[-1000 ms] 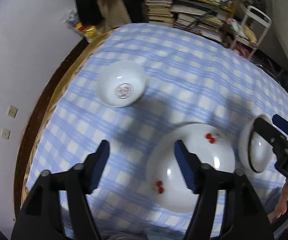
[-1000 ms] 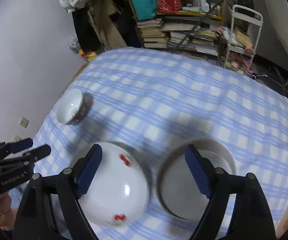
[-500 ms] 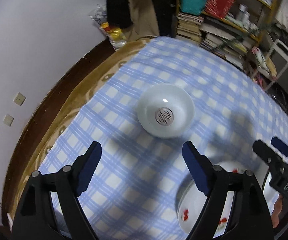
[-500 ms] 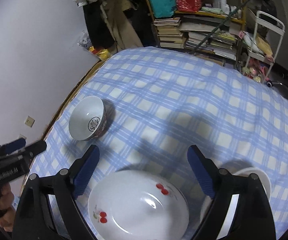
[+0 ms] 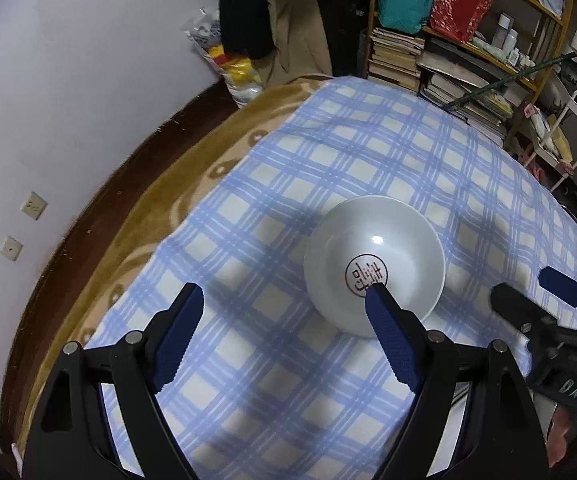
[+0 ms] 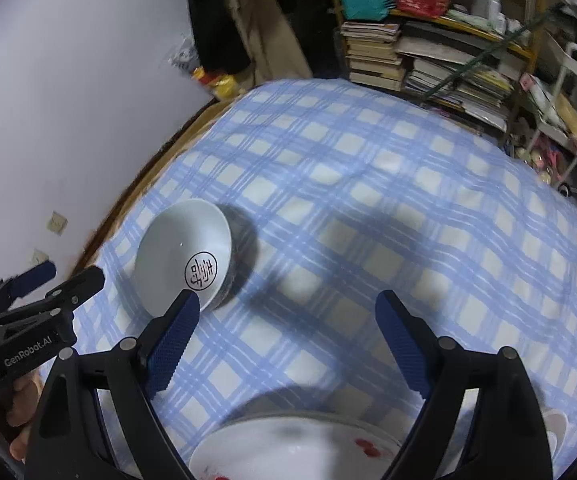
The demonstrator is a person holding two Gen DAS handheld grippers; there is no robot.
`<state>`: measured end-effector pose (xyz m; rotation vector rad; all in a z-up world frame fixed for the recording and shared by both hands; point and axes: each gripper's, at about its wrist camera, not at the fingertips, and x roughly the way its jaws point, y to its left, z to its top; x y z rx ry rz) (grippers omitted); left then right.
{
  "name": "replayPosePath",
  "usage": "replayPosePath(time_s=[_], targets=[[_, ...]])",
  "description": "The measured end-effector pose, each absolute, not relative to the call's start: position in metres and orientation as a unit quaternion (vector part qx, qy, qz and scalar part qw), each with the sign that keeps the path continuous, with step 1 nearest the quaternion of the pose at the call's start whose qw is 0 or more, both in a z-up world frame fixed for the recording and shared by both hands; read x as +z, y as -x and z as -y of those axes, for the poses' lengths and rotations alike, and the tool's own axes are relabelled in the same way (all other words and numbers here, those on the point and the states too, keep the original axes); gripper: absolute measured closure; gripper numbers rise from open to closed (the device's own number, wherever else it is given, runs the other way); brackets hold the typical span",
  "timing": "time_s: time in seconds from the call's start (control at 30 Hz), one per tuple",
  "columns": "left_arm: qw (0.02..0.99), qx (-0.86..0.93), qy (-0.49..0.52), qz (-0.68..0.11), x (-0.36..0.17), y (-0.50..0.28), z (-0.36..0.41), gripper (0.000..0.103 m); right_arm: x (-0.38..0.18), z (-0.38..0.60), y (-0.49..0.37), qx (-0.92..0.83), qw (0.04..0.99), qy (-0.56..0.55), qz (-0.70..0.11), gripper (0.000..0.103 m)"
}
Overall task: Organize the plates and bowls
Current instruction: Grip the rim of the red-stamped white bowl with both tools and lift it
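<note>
A white bowl (image 5: 374,268) with a round seal mark inside stands on the blue checked cloth (image 5: 368,152). My left gripper (image 5: 282,290) hovers open over the cloth, its right fingertip (image 5: 374,294) in front of the bowl's near rim and nothing between the jaws. In the right wrist view the same bowl (image 6: 184,256) lies just beyond the left fingertip (image 6: 188,304) of my open, empty right gripper (image 6: 288,300). A white plate (image 6: 300,452) with red cherry marks sits under that gripper at the bottom edge. Each gripper shows in the other's view: right (image 5: 532,292), left (image 6: 70,276).
A small white dish (image 6: 554,424) peeks in at the bottom right. A brown blanket (image 5: 192,168) borders the cloth on the left, against a pale wall (image 5: 88,80). Shelves of books (image 5: 448,64) and a white cart (image 5: 576,120) stand behind.
Both grippers have swung away from the cherry plate toward the marked bowl. The plate has left the left wrist view, and the bowl now sits close to both grippers' fingertips.
</note>
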<state>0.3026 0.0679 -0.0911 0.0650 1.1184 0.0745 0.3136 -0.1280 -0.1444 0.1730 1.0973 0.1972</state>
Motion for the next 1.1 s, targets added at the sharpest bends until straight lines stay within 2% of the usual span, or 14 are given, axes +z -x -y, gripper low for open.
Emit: replayPosePath(time_s=[0.17, 0.6, 0.67, 0.77, 0.8, 0.9, 0.97, 1.07, 1.1], targets=[[0.836, 0.037, -0.032, -0.546, -0.114, -0.319, -0.068, 0.021, -0.148, 0.112, -0.322, 0.072, 0.855, -0.051, -0.512, 0.009], [0.813, 0.031, -0.003, -0.581, -0.155, -0.341, -0.081, 0.021, -0.188, 0.098, -0.352, 0.08, 0.826, -0.073, -0.552, 0.009], [0.813, 0.034, -0.011, -0.581, -0.157, -0.341, -0.079, 0.022, -0.191, 0.097, -0.353, 0.08, 0.825, -0.07, -0.555, 0.01], [0.811, 0.033, -0.022, -0.583, -0.162, -0.343, -0.075, 0.023, -0.195, 0.093, -0.356, 0.083, 0.822, -0.056, -0.56, 0.017], [0.809, 0.035, -0.021, -0.586, -0.165, -0.344, -0.075, 0.025, -0.196, 0.092, -0.356, 0.085, 0.821, -0.051, -0.562, 0.018], [0.805, 0.038, -0.024, -0.592, -0.172, -0.346, -0.072, 0.041, -0.199, 0.088, -0.357, 0.091, 0.819, -0.041, -0.565, 0.018], [0.807, 0.034, -0.021, -0.589, -0.173, -0.346, -0.069, 0.049, -0.2, 0.086, -0.358, 0.091, 0.819, -0.041, -0.566, 0.022], [0.809, 0.019, 0.005, -0.588, -0.174, -0.346, -0.07, 0.063, -0.204, 0.086, -0.361, 0.098, 0.811, -0.057, -0.573, 0.031], [0.809, 0.012, 0.016, -0.588, -0.174, -0.346, -0.07, 0.071, -0.204, 0.084, -0.361, 0.104, 0.809, -0.063, -0.576, 0.038]])
